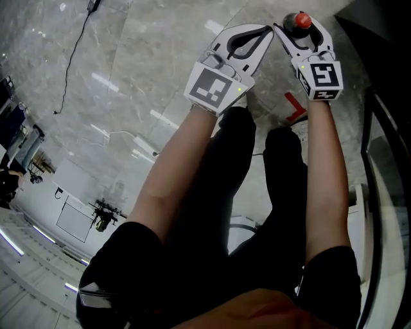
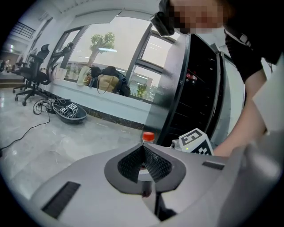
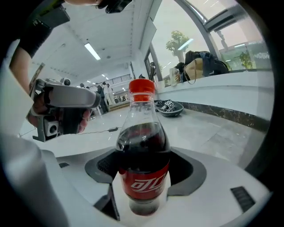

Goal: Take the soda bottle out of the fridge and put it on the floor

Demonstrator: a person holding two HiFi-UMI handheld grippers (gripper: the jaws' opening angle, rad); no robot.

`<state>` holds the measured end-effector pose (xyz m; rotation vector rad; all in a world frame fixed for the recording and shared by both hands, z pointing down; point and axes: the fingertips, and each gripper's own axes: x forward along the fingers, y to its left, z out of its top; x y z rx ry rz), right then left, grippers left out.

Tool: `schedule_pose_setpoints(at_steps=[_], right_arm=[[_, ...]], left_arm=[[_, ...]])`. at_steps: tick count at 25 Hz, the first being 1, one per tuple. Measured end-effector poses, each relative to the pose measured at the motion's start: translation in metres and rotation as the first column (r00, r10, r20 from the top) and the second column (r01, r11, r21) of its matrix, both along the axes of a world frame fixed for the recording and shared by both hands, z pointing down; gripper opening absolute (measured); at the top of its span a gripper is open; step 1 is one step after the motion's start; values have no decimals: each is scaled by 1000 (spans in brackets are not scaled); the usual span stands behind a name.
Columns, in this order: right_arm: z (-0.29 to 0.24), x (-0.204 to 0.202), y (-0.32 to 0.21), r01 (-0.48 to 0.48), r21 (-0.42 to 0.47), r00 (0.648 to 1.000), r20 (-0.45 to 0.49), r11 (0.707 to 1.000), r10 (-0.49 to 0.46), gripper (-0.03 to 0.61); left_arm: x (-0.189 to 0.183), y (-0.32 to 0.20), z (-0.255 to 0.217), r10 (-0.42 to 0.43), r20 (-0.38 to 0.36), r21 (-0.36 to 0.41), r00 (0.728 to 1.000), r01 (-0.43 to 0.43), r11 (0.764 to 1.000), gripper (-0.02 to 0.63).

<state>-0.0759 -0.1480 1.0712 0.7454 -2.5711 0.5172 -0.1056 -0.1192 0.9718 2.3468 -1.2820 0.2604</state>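
The soda bottle (image 3: pixel 143 146), dark cola with a red label and red cap, stands upright between the jaws of my right gripper (image 3: pixel 144 175), which is shut on its body. In the head view only its red cap (image 1: pixel 302 20) shows above the right gripper (image 1: pixel 302 30), so I cannot tell whether its base touches the floor. My left gripper (image 1: pixel 266 30) hangs just left of it, jaws together and holding nothing. In the left gripper view the left gripper (image 2: pixel 143 153) is shut, with the cap (image 2: pixel 148 136) just beyond. The dark fridge (image 2: pixel 199 88) stands at the right.
The person's legs fill the lower head view. The fridge's glass door (image 1: pixel 385 193) runs along the right edge. A red piece (image 1: pixel 297 109) and a cable (image 1: pixel 74 51) lie on the marble floor. Office chairs (image 2: pixel 33 75) and a black tray (image 2: pixel 69 111) sit farther off.
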Motion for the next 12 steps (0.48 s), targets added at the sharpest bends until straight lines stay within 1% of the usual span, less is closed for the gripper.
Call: schedule_pose_setpoints(at_steps=[2,5,7,9,12], right_arm=[[23,-6,-6,7,-8,1000,-11,1000,-7,319],[56,-10,-9,21,-5,999,-38,1000,-21,319],[74,-9,-3,39,-6,997,-70,999,-39,318],[87,-8,5,59,-9,994,-94,998,-60,319],[89,-7,13,75,-9,992,-101,997,-76,319]], left_arm=[[-4,3,15,2,-4,-20,1000,-2,1000,5],[-12,8,34,10,15,-31,1000,-9,999,5],[-14,14,42,-1,0,-44,1000,1,999,5],[-16,18,45,-10,-10,-51,1000,9,999,5],[-17,18,43,-15,-11,-48,1000,14,999,5]])
